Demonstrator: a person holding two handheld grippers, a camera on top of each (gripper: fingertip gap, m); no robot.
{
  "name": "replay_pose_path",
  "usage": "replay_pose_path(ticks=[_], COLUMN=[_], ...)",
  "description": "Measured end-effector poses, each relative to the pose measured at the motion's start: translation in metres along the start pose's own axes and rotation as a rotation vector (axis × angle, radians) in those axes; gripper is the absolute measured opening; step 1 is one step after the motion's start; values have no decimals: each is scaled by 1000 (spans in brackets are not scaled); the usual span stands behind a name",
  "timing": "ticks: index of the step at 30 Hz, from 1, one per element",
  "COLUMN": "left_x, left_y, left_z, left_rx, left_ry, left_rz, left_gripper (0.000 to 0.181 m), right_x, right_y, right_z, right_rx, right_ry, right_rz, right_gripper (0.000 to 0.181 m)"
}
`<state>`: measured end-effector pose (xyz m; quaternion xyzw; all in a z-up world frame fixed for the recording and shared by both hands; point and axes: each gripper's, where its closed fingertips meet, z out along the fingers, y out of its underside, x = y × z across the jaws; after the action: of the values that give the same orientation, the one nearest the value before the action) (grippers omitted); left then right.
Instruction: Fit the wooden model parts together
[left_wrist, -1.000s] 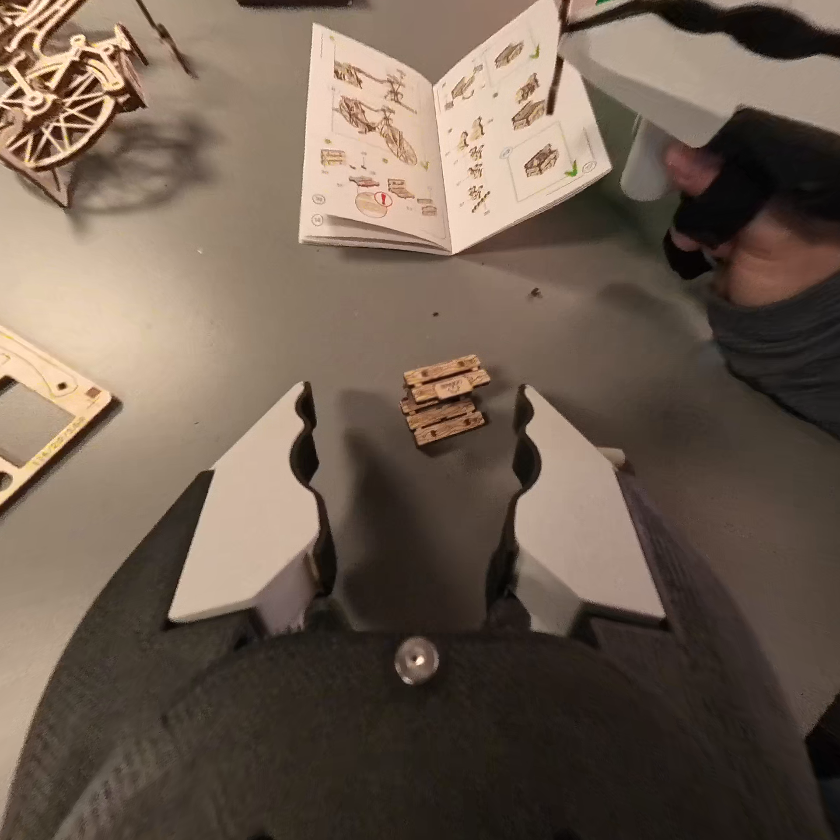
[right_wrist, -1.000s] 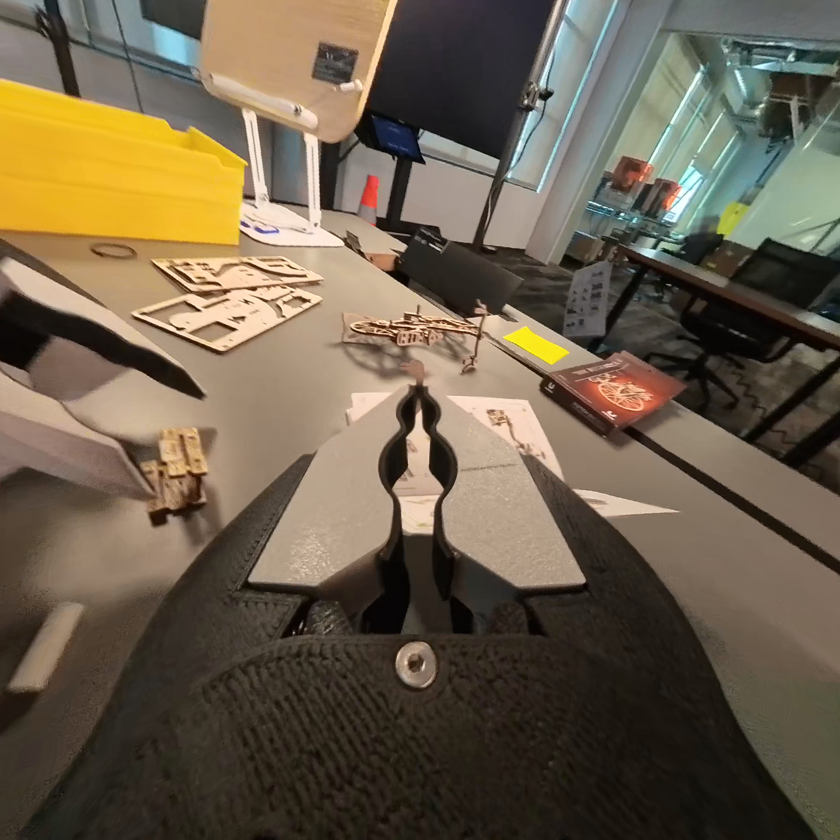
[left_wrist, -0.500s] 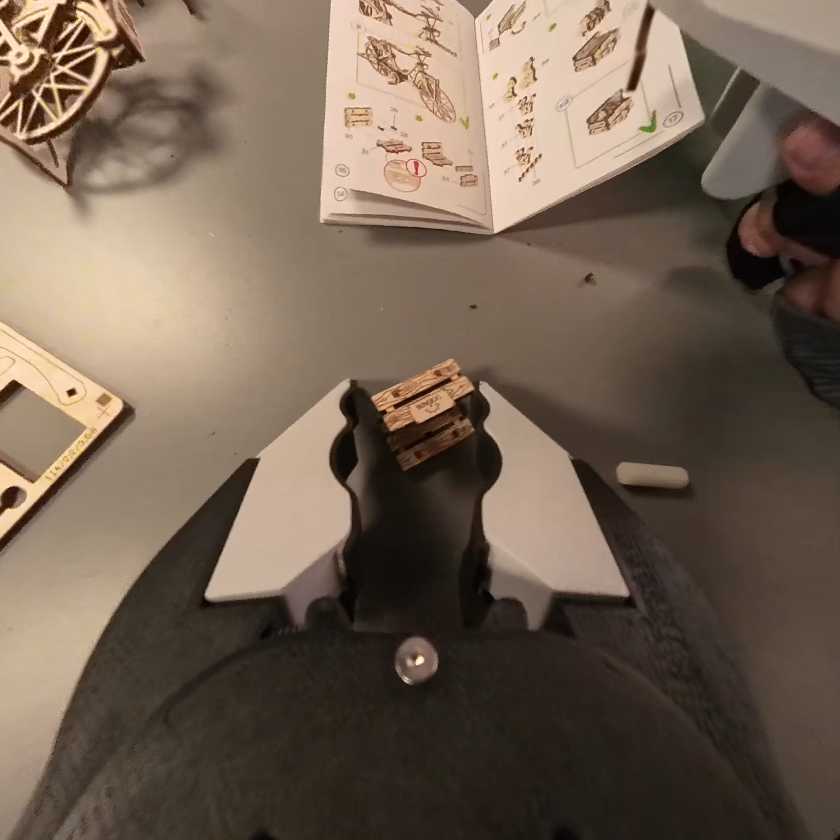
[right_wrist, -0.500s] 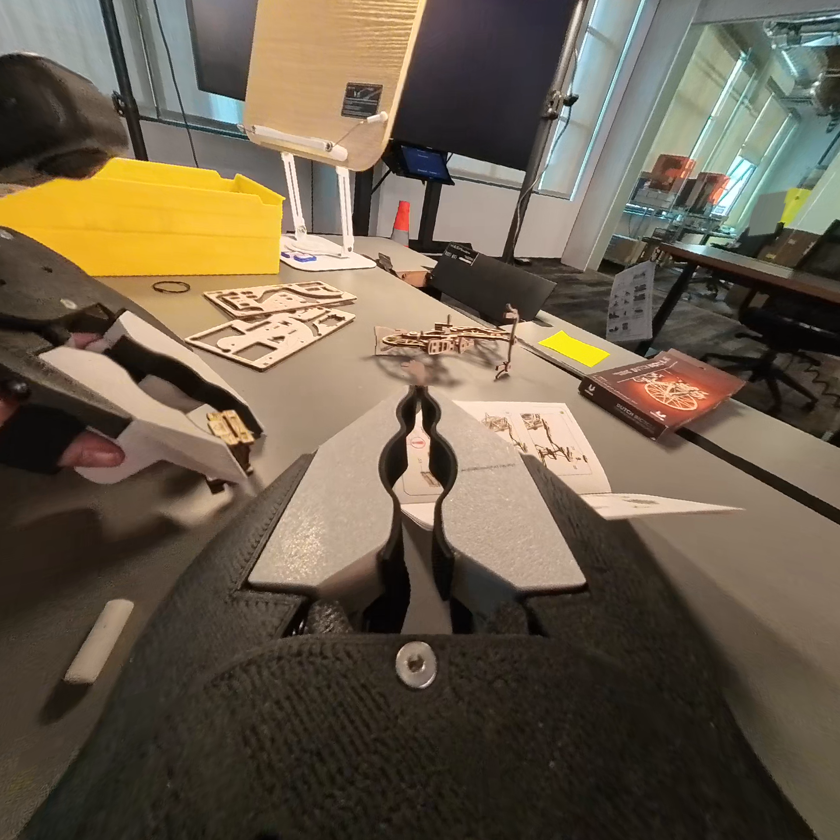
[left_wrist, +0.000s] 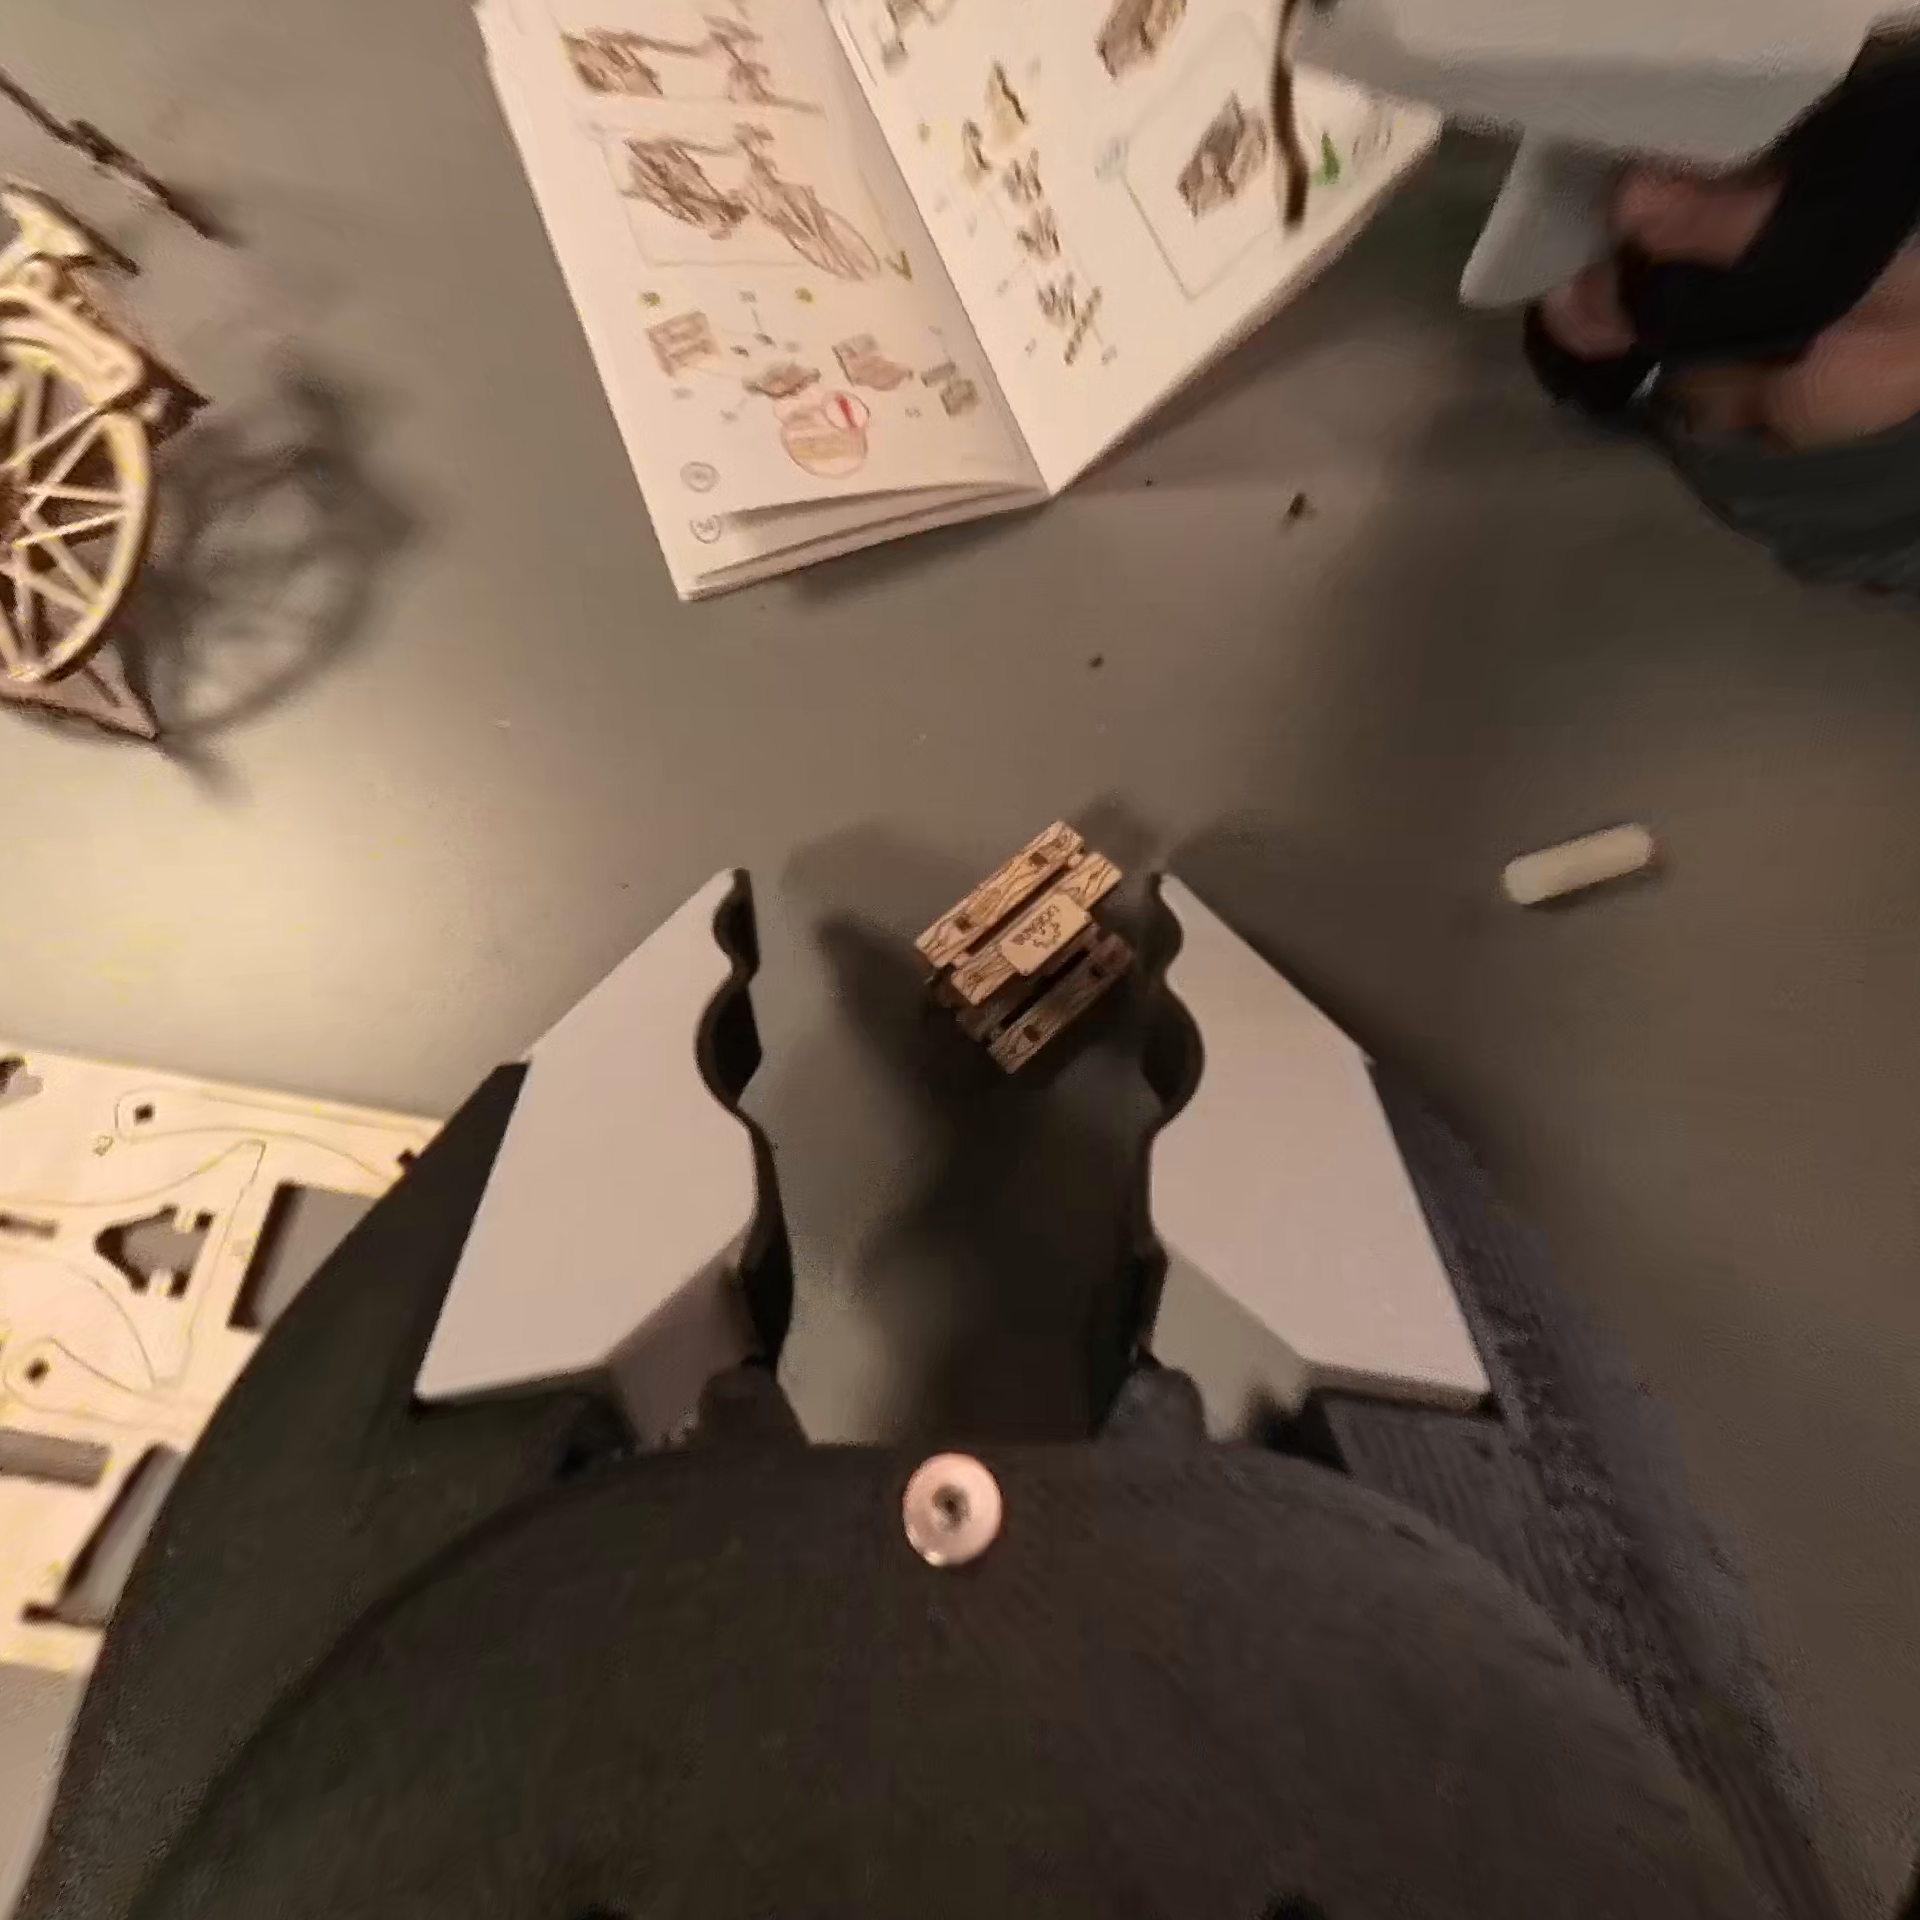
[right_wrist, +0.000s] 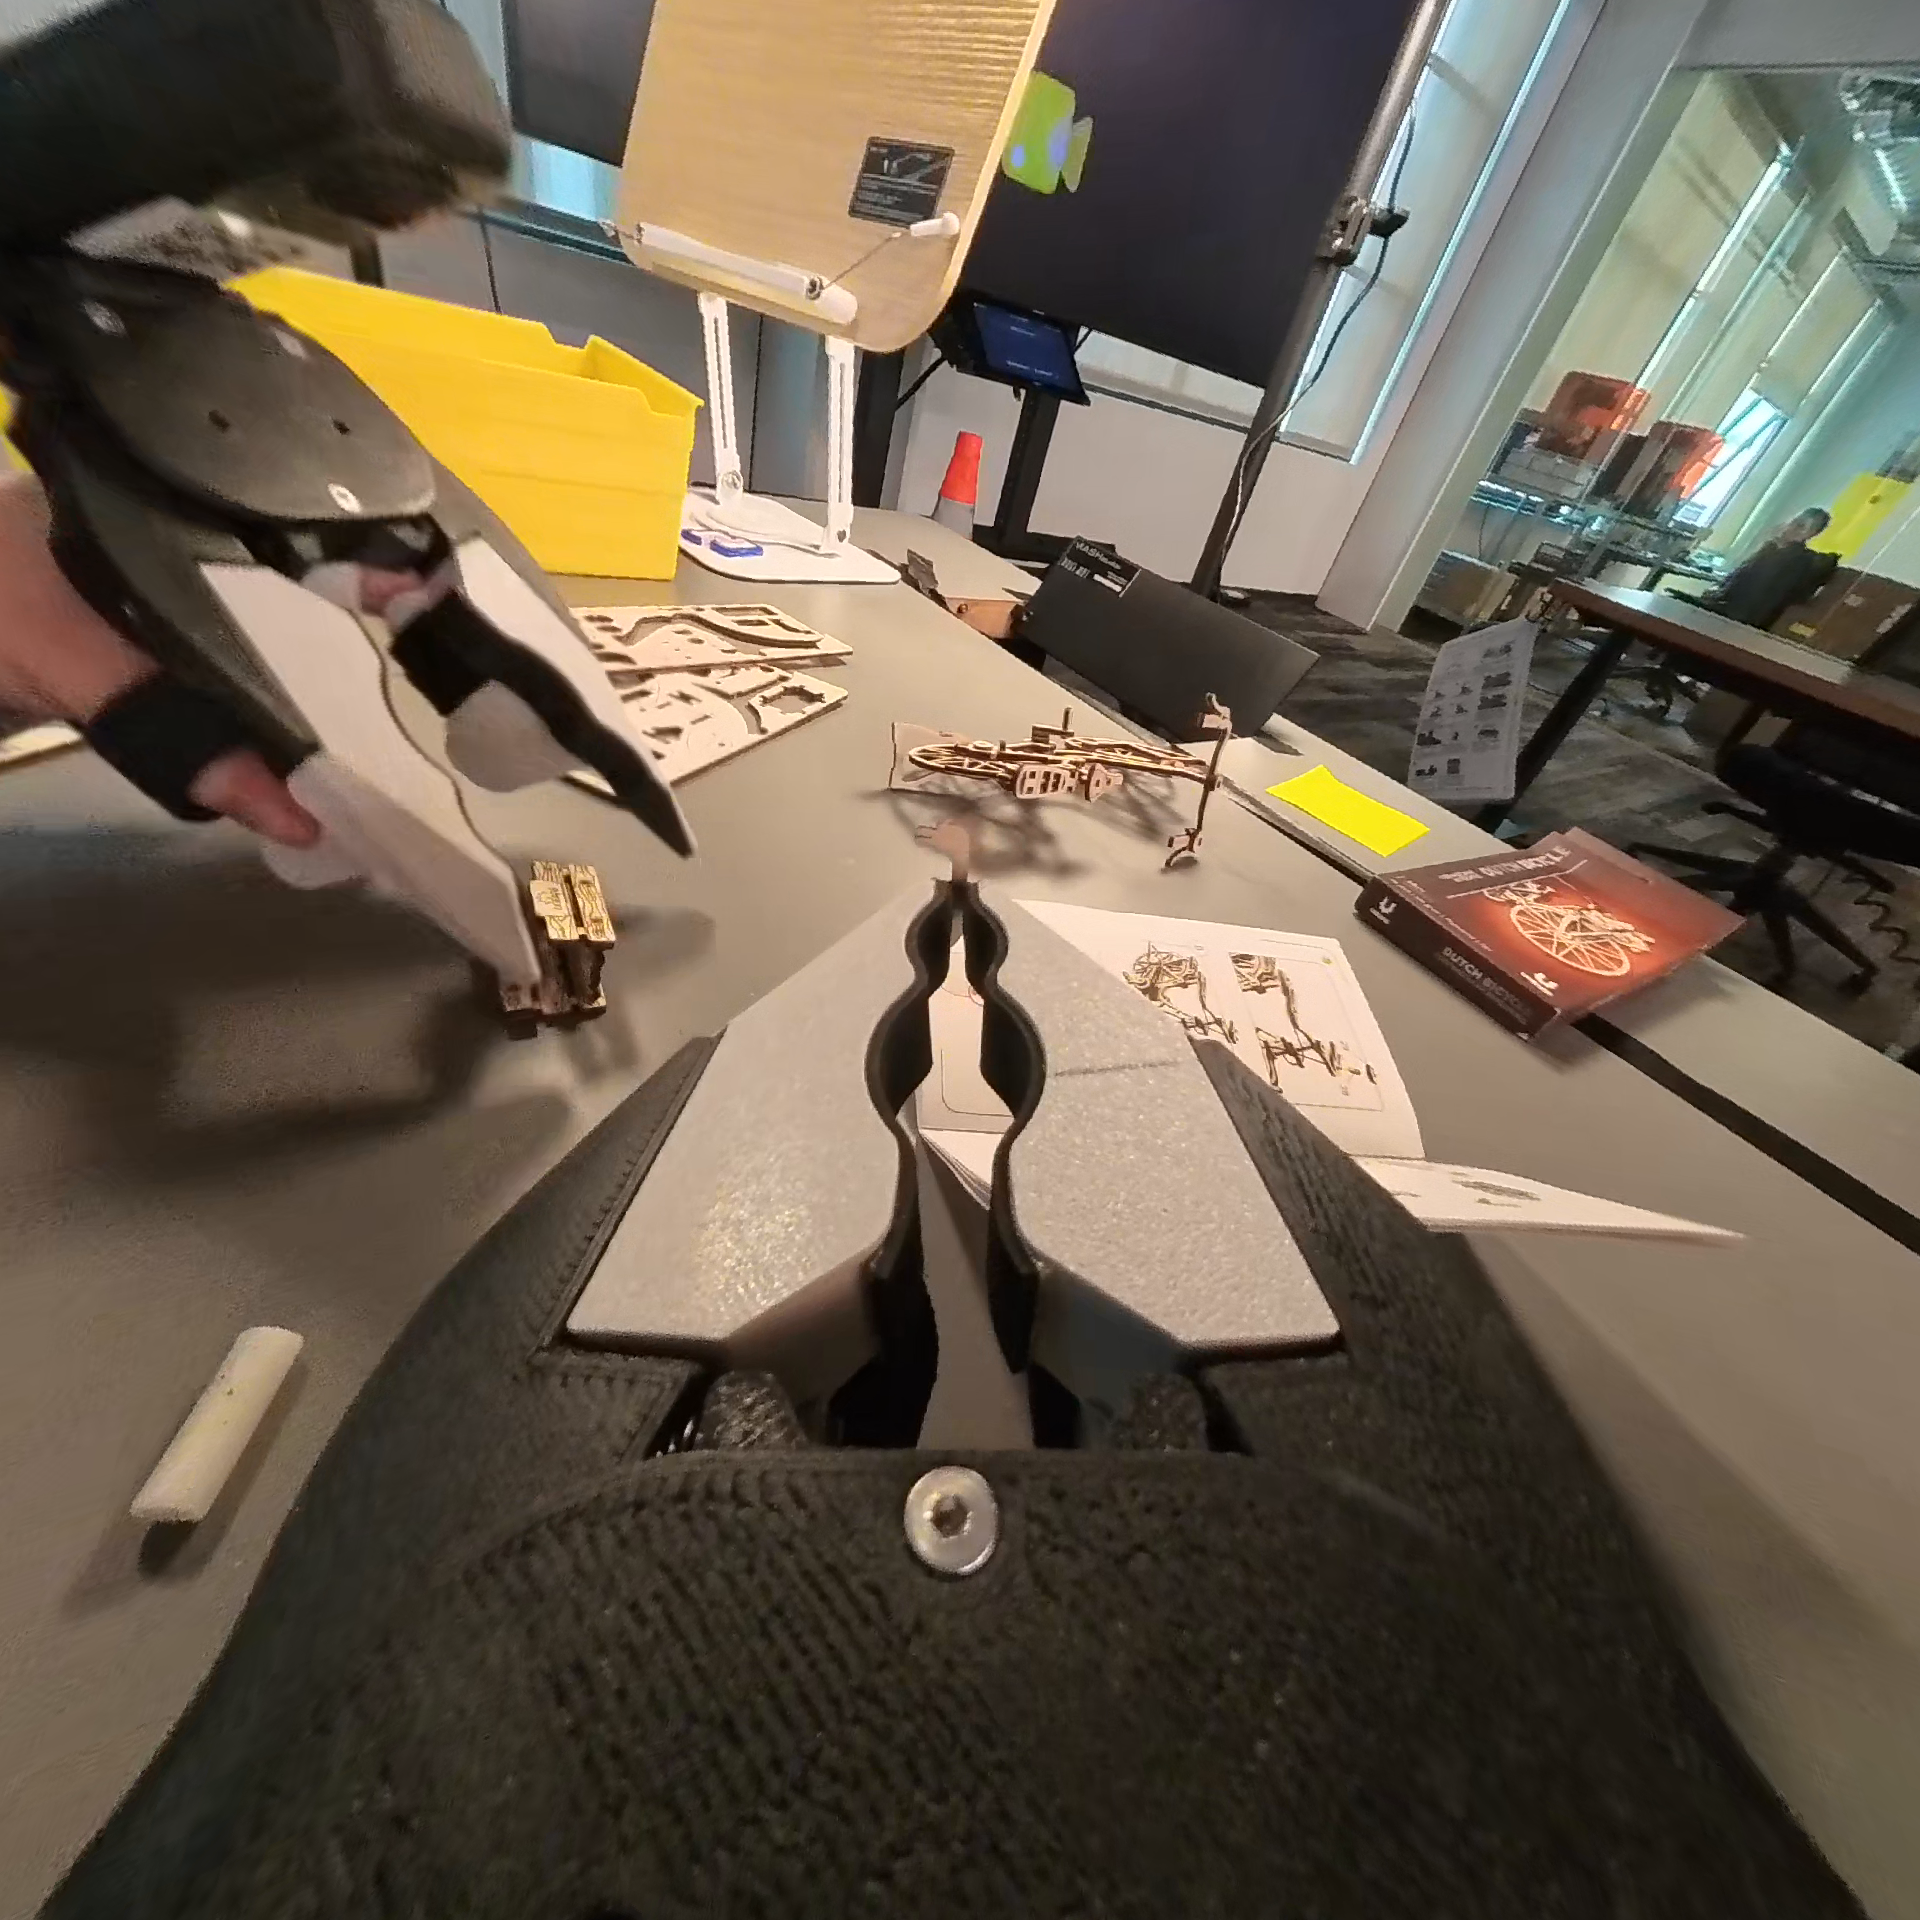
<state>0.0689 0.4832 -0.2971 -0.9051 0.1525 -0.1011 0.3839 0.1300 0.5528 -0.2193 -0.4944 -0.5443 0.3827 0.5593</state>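
The grey desk carries an open instruction booklet at the far side, a part-built wooden bicycle at the far left and a cut-out parts sheet at the near left. The small slatted wooden crate sits on the desk between the fingers of the left hand-held gripper, close against the right-hand finger and well clear of the left one.

The step in hand is judged to be the pick-up of the crate. It would be done well if the hand-held gripper were centred first, so that both pads meet opposite sides squarely — a one-sided push is likely to skid or twist so light a piece. A gentle close is advised, since the slats look thin.

The left hand-held gripper is held wide, tips slanted down toward the desk. The right hand-held gripper is held low and nearly level over the booklet, closed on a thin wooden peg — pinched at the very tips.
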Motion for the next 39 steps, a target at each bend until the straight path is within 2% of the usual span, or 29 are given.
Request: replay_pose_path(ticks=[4, 6, 10, 15, 19, 21, 24, 29, 34, 36, 39], left_x=[2, 7, -4, -6, -20, -18, 2, -3, -6, -3, -4], left_y=[-10, -7, 12, 25, 33, 33, 21, 12, 10, 8, 3], left_z=[-25, -29, -20, -6, -18, -20, -12, -5, 0, 1, -4], left_rx=[134, 174, 130, 33, 1, 9, 57, 61, 38, 36, 85], left_ry=[-80, -138, -322, -353, -430, -394, -192, -55, -51, -43, -63], left_rz=[-232, -289, -280, -284, -271, -270, -223, -227, -236, -238, -191], left_gripper=[78, 81, 88, 90, 84, 81, 79, 66, 55, 43, 40], right_x=[0, 0, -2, -2, -1, -2, -2, -3, -3, -3, -2], right_y=[0, 1, 1, 1, 1, 1, 1, 1, 2, 1, 1], right_z=[1, 1, 1, 1, 1, 1, 2, 2, 2, 2, 1], right_rx=[0, -2, -4, -4, -5, -5, -8, -9, -10, -8, -2], right_ry=[-2, -7, -13, -14, -14, -16, -20, -24, -26, -25, -21], right_rz=[4, 2, -4, 1, 2, 3, 0, 0, 4, 5, 8], right_gripper=[0, 0, 0, 0, 0, 0, 0, 0, 0, 0, 0])
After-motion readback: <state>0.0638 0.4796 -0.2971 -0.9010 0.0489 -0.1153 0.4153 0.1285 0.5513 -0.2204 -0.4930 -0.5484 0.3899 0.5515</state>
